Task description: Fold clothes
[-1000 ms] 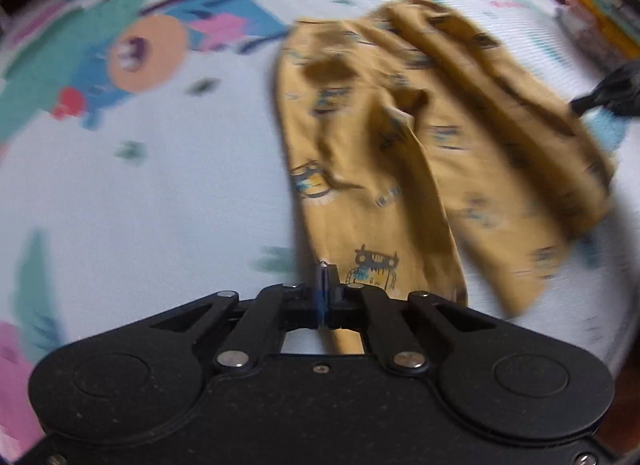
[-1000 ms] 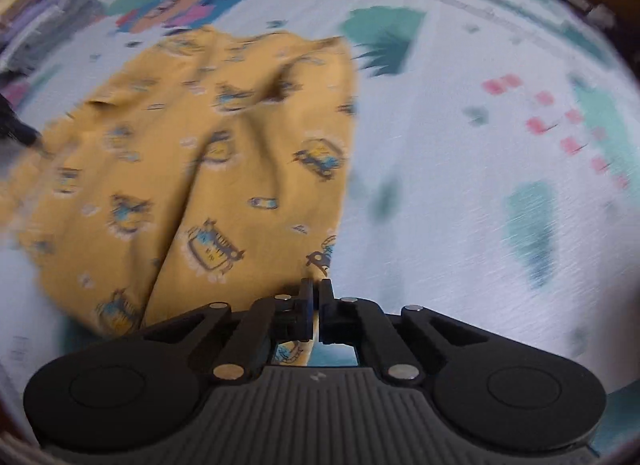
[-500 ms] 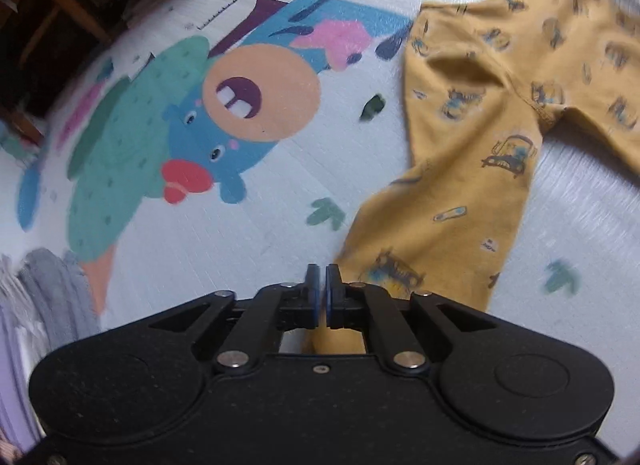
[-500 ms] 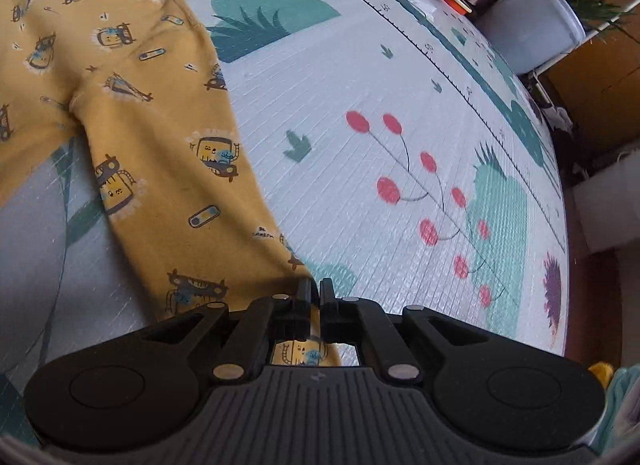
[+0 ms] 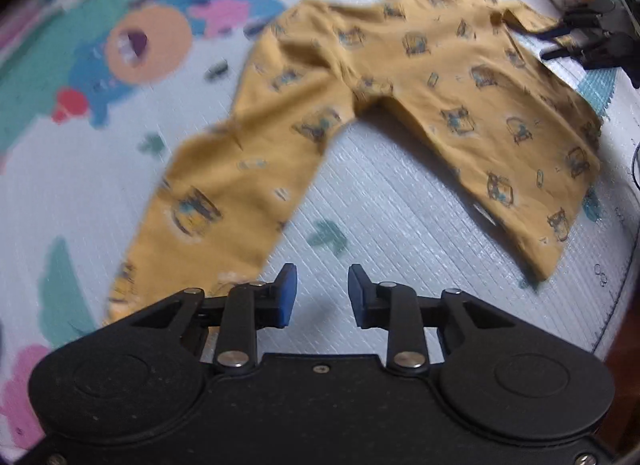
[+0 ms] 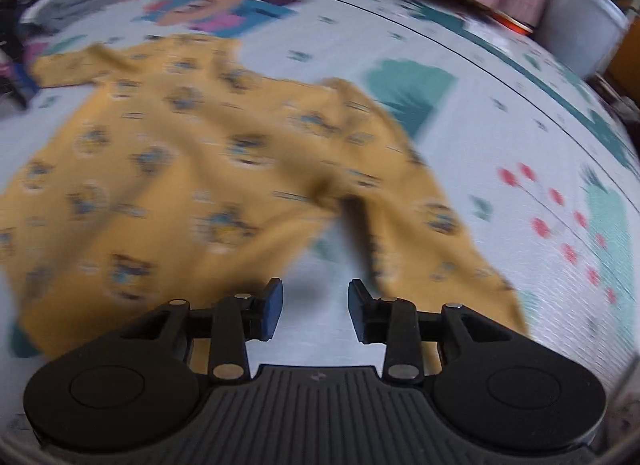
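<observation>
Yellow trousers (image 5: 400, 77) spread flat on patterned play mat (image 5: 380, 225), waistband far, both legs splayed toward the cameras in an upside-down V. Left tongs (image 5: 322, 295) tilted steeply down just past the cuff of one leg, jaws opening, nothing between. Right tongs (image 6: 315, 307) likewise angled down between the legs, opening, empty.

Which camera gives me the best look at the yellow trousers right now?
The left wrist view: the yellow trousers show whole, waist and both legs spread on the play mat, only mildly blurred. The right wrist view shows them heavily blurred, cut off at the frame's left edge.
</observation>
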Action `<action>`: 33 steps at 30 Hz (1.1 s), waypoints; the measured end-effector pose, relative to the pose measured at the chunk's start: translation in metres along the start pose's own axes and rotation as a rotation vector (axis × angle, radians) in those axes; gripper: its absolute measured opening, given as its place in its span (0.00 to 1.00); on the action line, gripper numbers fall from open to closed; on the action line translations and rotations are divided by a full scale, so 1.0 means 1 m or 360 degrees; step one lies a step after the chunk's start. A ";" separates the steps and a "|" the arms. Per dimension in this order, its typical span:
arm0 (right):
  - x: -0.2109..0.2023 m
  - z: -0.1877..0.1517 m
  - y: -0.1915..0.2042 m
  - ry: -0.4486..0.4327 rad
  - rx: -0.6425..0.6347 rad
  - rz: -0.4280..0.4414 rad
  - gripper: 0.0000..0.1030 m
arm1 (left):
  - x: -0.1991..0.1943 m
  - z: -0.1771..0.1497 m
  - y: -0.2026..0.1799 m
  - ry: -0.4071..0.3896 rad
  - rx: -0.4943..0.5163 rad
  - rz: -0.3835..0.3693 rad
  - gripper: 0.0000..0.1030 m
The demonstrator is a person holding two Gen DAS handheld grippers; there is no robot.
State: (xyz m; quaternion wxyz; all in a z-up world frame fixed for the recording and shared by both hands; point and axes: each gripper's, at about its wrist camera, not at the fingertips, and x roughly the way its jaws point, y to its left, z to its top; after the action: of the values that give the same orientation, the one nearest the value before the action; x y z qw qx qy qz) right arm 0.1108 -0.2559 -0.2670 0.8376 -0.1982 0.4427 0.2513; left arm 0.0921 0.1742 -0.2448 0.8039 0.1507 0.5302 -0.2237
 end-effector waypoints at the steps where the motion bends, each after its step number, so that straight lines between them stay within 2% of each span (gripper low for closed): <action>1: -0.003 0.002 0.010 -0.0021 -0.0025 0.0031 0.36 | -0.001 0.000 0.009 -0.0049 -0.0056 0.0086 0.28; 3: -0.010 0.007 0.031 -0.0061 -0.0081 0.0112 0.37 | 0.004 -0.005 0.027 -0.0089 -0.0157 0.0200 0.28; 4: -0.013 0.010 0.041 -0.0074 -0.0111 0.0152 0.37 | 0.012 -0.010 0.035 -0.0017 -0.0199 0.0213 0.28; 5: -0.012 0.012 0.049 -0.0072 -0.0139 0.0187 0.37 | 0.013 -0.017 0.039 0.0004 -0.0266 0.0188 0.27; 7: -0.010 0.013 0.064 -0.0061 -0.0169 0.0250 0.38 | 0.010 -0.021 0.039 0.0130 -0.0375 0.0043 0.28; 9: -0.010 0.011 0.077 -0.0045 -0.0195 0.0313 0.39 | 0.007 -0.022 0.029 0.0220 -0.0304 -0.0047 0.31; 12: -0.011 0.005 0.092 -0.0014 -0.0267 0.0383 0.42 | 0.003 -0.022 0.017 0.0259 -0.0237 -0.0140 0.31; 14: -0.012 0.002 0.097 0.0000 -0.0293 0.0395 0.42 | -0.007 -0.015 0.021 0.0135 -0.0322 -0.0148 0.31; 16: -0.013 0.002 0.097 0.0009 -0.0258 0.0411 0.42 | -0.012 -0.003 0.027 -0.0015 -0.0372 -0.0053 0.31; 18: -0.015 0.002 0.098 0.0020 -0.0237 0.0432 0.42 | -0.007 0.012 0.034 -0.0156 -0.0380 -0.0017 0.31; 20: -0.016 0.002 0.102 0.0035 -0.0253 0.0474 0.42 | 0.003 0.028 0.039 -0.0251 -0.0414 -0.0010 0.31; 22: -0.019 0.002 0.107 0.0053 -0.0296 0.0525 0.42 | 0.018 0.045 0.040 -0.0321 -0.0391 -0.0074 0.31; 23: -0.020 0.001 0.110 0.0060 -0.0318 0.0538 0.42 | 0.026 0.051 0.036 -0.0323 -0.0342 -0.0093 0.31; 25: -0.022 0.000 0.115 0.0064 -0.0338 0.0508 0.42 | 0.048 0.053 0.025 -0.0130 -0.0261 -0.0040 0.33; 26: -0.023 0.000 0.114 0.0065 -0.0318 0.0508 0.42 | 0.050 0.053 0.020 -0.0082 -0.0270 -0.0021 0.42; 28: -0.024 0.000 0.111 0.0055 -0.0292 0.0489 0.45 | 0.041 0.051 0.013 -0.0040 -0.0342 0.0017 0.45; 31: -0.027 0.001 0.108 0.0025 -0.0293 0.0475 0.47 | 0.016 0.028 0.009 -0.0158 -0.0409 0.0094 0.48; 33: -0.028 0.002 0.109 -0.0006 -0.0304 0.0478 0.48 | 0.006 0.007 0.004 -0.0142 -0.0386 0.0189 0.49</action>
State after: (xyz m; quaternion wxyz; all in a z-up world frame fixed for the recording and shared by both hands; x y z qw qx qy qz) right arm 0.0331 -0.1748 -0.2543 0.7689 -0.2081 0.4397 0.4150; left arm 0.1019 0.1733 -0.2480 0.8508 0.0736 0.5071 -0.1165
